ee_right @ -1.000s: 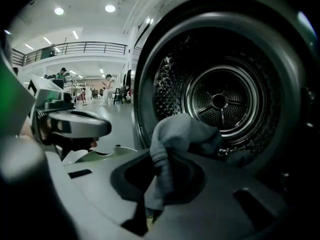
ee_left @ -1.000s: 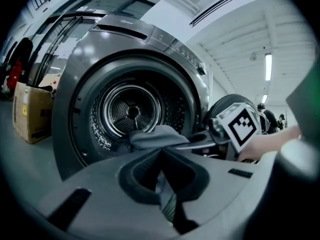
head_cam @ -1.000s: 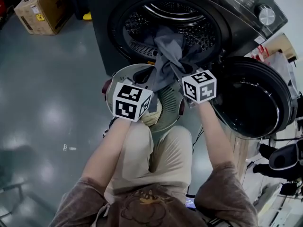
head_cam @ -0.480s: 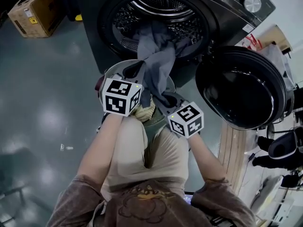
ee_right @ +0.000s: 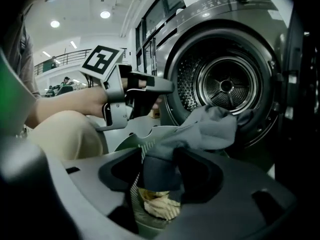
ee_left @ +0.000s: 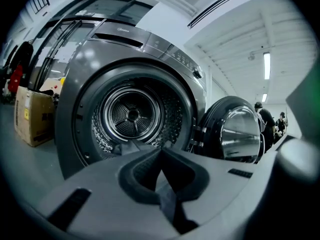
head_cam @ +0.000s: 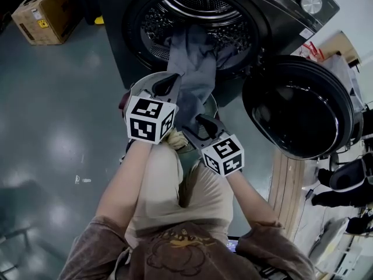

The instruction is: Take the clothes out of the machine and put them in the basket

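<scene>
A grey garment [head_cam: 195,77] trails from the open drum [head_cam: 198,13] of the dark washing machine down into the round grey-green basket [head_cam: 139,86] in front of it. My right gripper [head_cam: 199,125] sits low over the basket. Its jaws are opening, and the garment's bunched end [ee_right: 159,166] lies loosely between them. A beige cloth [ee_right: 157,204] is in the basket below. My left gripper [head_cam: 168,84] is at the basket's far rim, pointing at the drum [ee_left: 132,114]. It is shut, and I see nothing between its jaws.
The machine's round door [head_cam: 297,107] stands swung open to the right. A cardboard box [head_cam: 38,13] sits on the grey floor at the left. The person's knees are just behind the basket. People [ee_left: 262,116] stand far off beyond the door.
My right gripper came back from the drum mouth and down over the basket, drawing the grey garment with it, then its jaws parted. The left gripper stayed put.
</scene>
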Demonstrator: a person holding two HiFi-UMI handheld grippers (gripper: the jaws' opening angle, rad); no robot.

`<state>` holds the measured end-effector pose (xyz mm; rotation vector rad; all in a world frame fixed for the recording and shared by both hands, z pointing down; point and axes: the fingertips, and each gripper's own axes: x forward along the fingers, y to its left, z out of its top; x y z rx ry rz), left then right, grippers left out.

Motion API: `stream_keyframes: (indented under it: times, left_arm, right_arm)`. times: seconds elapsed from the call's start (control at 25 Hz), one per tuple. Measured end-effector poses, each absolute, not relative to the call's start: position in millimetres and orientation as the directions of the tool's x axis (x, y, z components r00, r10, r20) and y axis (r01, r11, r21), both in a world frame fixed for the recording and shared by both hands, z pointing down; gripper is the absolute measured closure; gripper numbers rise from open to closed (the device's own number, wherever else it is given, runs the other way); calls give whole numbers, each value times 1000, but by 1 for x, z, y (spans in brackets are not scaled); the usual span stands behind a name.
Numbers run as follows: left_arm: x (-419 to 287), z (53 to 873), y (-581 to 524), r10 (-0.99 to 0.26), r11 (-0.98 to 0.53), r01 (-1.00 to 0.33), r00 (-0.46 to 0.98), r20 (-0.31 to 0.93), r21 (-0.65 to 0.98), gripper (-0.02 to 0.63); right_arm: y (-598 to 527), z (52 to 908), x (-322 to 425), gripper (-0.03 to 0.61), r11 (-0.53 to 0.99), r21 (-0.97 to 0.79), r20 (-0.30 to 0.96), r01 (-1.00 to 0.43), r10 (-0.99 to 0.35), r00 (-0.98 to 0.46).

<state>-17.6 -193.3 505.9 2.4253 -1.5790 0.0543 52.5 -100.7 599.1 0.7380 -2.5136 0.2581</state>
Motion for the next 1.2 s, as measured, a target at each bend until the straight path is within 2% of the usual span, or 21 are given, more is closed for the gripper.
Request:
stream_keyframes:
  times: [0.08, 0.32, 0.48, 0.8, 1.2]
  left_arm:
    - [-16, 505, -194, -895, -387, -904, 416, 163, 185, 609]
    - [-12, 505, -192, -888, -399, -896, 431, 159, 195, 609]
    - [-11, 504, -191, -886, -408, -890, 440, 148, 202, 609]
    - [-16, 504, -193, -880, -418, -881, 454, 142, 222, 609]
    - [-20, 505, -196, -871, -435, -866, 474, 129, 245, 609]
  right_arm:
    - [-112, 590, 57, 304, 817, -25, 501, -576, -488, -715]
    - [-189, 567, 65, 304, 764, -23, 434, -644, -573, -695]
    - [-271, 548, 41, 258, 731, -11, 396, -682, -624, -674]
    - [-403, 570, 6, 98, 648, -13, 541, -761, -636, -550]
    - [-446, 626, 2, 92, 594, 13, 693, -804, -585, -421]
